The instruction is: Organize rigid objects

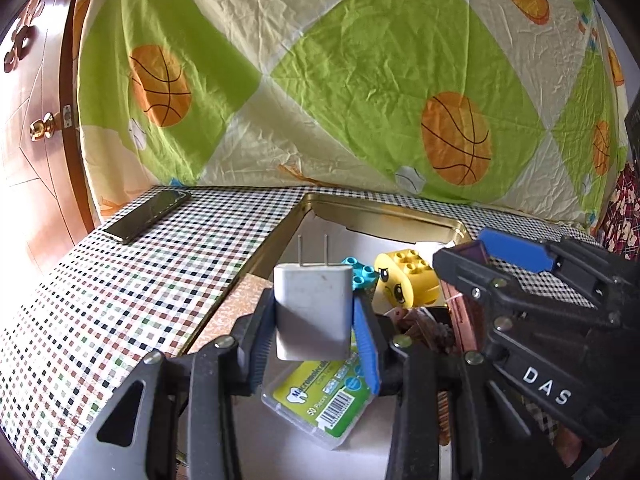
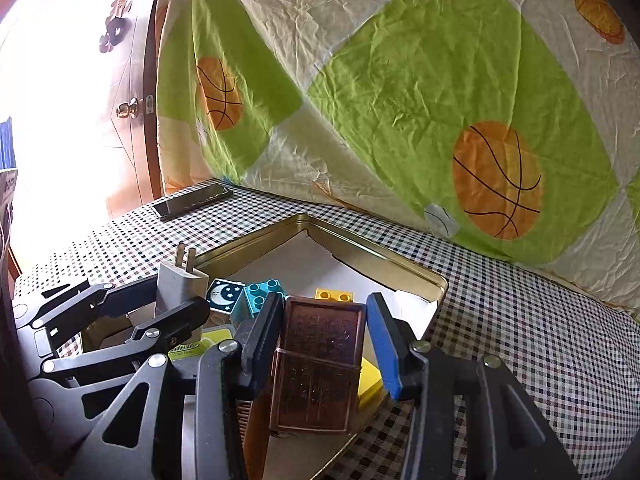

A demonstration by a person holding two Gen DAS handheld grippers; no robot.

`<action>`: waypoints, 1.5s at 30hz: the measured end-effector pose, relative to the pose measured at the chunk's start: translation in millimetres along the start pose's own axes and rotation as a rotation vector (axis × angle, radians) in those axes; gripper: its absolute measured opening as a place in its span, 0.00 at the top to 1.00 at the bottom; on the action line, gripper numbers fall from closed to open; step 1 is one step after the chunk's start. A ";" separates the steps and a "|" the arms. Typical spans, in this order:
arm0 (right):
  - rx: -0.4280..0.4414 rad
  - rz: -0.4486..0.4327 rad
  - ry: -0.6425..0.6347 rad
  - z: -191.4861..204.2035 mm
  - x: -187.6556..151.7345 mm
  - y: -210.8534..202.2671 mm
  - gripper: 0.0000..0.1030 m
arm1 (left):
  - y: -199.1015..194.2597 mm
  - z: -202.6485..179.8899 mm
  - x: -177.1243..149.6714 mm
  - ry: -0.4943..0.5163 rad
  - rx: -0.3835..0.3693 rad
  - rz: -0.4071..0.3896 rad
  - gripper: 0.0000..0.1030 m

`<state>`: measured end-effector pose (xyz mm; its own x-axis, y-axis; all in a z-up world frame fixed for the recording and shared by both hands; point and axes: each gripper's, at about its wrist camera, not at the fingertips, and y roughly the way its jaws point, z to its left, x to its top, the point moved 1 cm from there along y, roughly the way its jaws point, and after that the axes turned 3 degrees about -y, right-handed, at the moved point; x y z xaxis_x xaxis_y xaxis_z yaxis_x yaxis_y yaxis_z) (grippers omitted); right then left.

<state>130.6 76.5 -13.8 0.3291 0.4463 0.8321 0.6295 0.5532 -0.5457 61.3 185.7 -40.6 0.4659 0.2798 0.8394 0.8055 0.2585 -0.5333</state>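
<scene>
Left wrist view shows the left gripper [image 1: 314,320] clamped on a white charger [image 1: 312,312], its two prongs pointing up, above the near part of a golden tin tray [image 1: 384,210]. Under it in the tray lies a clear floss box [image 1: 320,404], with a turquoise brick [image 1: 362,274] and a yellow face brick [image 1: 404,284] farther. Right wrist view shows the right gripper [image 2: 324,340] holding a copper-coloured flat case [image 2: 318,364] upright over the tray's near right part. A phone [image 2: 192,201] lies on the checked tabletop [image 2: 520,320], far left.
</scene>
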 end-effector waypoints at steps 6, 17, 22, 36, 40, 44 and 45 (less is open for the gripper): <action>-0.008 -0.014 0.020 -5.8 -3.4 -5.7 0.41 | -0.1 3.5 0.6 -0.005 0.009 -0.007 0.58; -0.059 -0.158 0.102 -19.8 -9.4 -67.2 0.09 | -53.4 10.9 5.0 0.002 0.079 -0.160 0.01; -0.074 -0.206 0.072 -7.4 -7.1 -92.7 0.04 | -79.8 14.6 5.2 0.002 0.081 -0.205 0.00; -0.059 -0.237 0.024 12.3 -3.8 -108.9 0.04 | -98.1 31.7 8.6 -0.043 0.116 -0.219 0.00; -0.058 -0.237 0.024 12.7 -3.8 -108.9 0.04 | -94.8 34.9 6.3 -0.056 0.130 -0.218 0.00; -0.058 -0.239 0.026 12.8 -4.8 -109.3 0.04 | -95.5 31.8 5.7 -0.039 0.134 -0.222 0.00; -0.058 -0.240 0.027 12.9 -5.2 -109.8 0.04 | -96.3 30.7 5.8 -0.036 0.134 -0.226 0.00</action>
